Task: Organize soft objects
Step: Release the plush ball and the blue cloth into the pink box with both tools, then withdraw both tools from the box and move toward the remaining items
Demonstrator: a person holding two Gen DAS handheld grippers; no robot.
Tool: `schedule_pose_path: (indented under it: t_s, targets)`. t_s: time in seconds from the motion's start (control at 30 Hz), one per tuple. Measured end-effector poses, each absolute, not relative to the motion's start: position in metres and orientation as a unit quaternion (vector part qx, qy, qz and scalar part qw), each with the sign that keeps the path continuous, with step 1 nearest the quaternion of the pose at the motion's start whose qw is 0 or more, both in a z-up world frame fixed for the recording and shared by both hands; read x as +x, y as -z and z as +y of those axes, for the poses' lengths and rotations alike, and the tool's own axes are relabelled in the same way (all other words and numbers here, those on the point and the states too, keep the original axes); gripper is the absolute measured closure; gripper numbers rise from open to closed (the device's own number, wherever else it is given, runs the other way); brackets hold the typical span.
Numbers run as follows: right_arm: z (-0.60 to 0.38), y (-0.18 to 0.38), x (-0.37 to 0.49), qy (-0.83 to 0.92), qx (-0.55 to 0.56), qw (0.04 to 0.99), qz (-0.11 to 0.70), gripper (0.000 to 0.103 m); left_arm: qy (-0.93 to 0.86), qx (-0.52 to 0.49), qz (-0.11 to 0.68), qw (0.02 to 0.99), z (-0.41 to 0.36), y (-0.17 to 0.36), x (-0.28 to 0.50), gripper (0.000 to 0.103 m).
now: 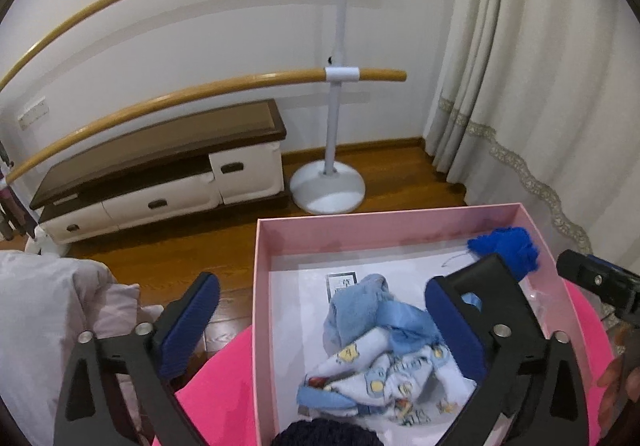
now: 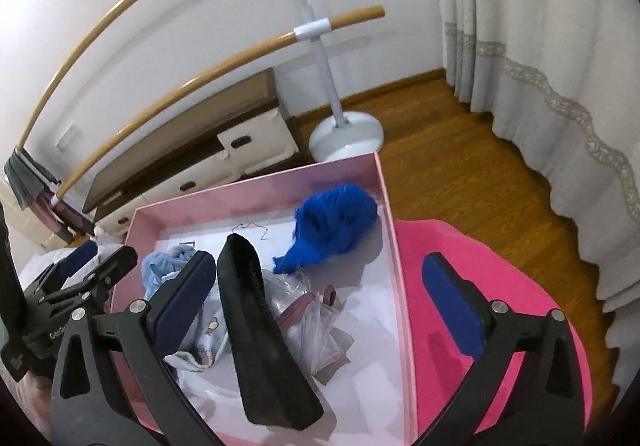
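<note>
"Baby clothes (image 1: 380, 358) lie low between the fingers of your left gripper (image 1: 324, 284), closer to the right finger, crumpled in a heap on the floor of the pink box (image 1: 260, 286). The left finger hangs outside the box wall, and your jaws stand wide with nothing in them."

"Agreed. I'd judge that heap light and limp, so it will sag and trail when you lift it. Bite into a thick fold near the middle of the bundle, not a loose cuff."

"Just past your right fingertip sits the blue yarn tuft (image 1: 508, 246), up in the far corner of the box."

"It looks fluffy and probably weighs almost nothing. Strands may snag on your pads, so pinch its dense body."

"Your right gripper (image 2: 320, 260) is spread wide too, and empty. Just beside its left finger lies a black flat piece (image 2: 260, 326), running lengthwise toward you. I can't tell what it is."

"It looks floppy, so take it at mid-length and both ends should droop evenly. To its right, between your fingers, is a clear plastic bag (image 2: 316, 326) with something pinkish inside. It's likely slippery, so gather a bunch of the film before you close."

"Your right finger hovers outside the box, over the pink mat (image 2: 500, 286)"
</note>
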State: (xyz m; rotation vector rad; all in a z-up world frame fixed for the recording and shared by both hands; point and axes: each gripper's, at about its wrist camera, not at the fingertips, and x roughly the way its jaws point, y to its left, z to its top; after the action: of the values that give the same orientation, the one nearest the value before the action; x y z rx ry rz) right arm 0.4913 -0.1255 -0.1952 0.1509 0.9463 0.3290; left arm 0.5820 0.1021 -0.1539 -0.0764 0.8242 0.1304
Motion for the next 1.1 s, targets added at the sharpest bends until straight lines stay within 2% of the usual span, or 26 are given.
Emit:
schedule_pose_path:
  t_s: [0.27, 0.63, 1.1]
  targets:
    - [-0.132, 0.169, 0.452, -0.152, 0.067, 0.892, 0.421, 0.000, -0.060, -0.031, 0.360, 0.930, 0.089, 0.132, 0.512, 0.000]
    - [-0.148, 0.119, 0.363, -0.151, 0.066, 0.917, 0.363, 0.000, -0.047, -0.021, 0.289, 0.956, 0.065, 0.093, 0.350, 0.000]
    - [-0.160, 0.066, 0.245, -0.161, 0.074, 0.940, 0.292, 0.000, -0.030, -0.021, 0.237, 0.971, 0.046, 0.063, 0.225, 0.000]
